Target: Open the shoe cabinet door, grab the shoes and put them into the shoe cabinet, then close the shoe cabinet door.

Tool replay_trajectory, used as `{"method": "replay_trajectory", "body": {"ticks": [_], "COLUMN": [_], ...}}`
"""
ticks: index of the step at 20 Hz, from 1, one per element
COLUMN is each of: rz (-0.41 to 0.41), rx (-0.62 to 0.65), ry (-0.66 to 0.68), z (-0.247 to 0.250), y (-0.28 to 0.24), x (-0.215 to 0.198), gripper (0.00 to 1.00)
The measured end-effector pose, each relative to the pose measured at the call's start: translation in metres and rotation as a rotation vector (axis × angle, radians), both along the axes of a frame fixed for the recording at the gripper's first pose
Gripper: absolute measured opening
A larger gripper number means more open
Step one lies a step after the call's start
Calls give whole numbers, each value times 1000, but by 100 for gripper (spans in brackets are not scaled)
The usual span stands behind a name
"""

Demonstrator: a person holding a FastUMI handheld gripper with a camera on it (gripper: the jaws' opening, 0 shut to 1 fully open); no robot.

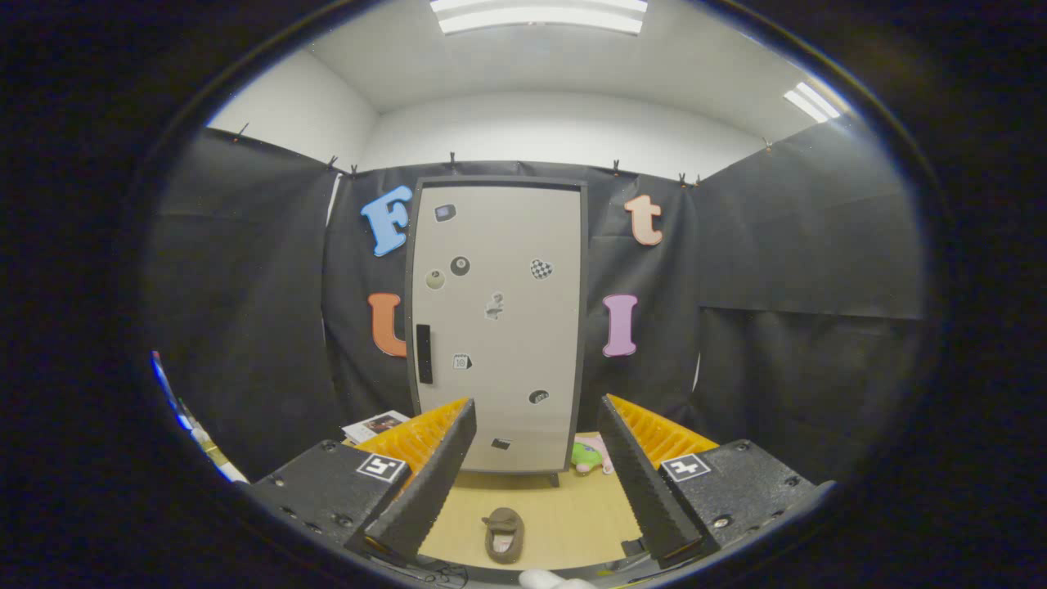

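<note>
Gripper view looks level along the fingers [646, 483] toward the shoe cabinet [499, 327] beyond.

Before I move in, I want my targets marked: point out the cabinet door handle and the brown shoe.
Cabinet door handle [424, 353]: gripper view, middle of the dark vertical strip on the closed door.
Brown shoe [503, 534]: gripper view, middle of its upper, on the floor between the open tool's [536, 474] fingers.

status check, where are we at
Claw open, holding nothing. Tall grey shoe cabinet door shut, beyond the fingers. Brown slipper on wooden floor between them.
</note>
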State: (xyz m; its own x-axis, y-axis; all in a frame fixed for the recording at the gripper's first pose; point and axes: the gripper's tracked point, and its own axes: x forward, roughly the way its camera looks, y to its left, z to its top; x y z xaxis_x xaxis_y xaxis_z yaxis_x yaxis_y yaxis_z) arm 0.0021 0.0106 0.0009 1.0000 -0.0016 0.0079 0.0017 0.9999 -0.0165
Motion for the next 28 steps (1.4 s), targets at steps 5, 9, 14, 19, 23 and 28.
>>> {"method": "replay_trajectory", "body": {"ticks": [5, 9, 14, 19, 23, 28], "rz": [0, 7, 38, 72, 102, 154], "rx": [-7, -6, 4, -18, -37, -26], "ry": [6, 10, 56, 55, 50, 38], "z": [-3, -10, -31, -47, -57, -60], "y": [6, 21, 52, 88, 120, 159], "x": [8, 20, 53, 100, 145, 212], "gripper": [98, 98, 98, 98, 98, 98]}}
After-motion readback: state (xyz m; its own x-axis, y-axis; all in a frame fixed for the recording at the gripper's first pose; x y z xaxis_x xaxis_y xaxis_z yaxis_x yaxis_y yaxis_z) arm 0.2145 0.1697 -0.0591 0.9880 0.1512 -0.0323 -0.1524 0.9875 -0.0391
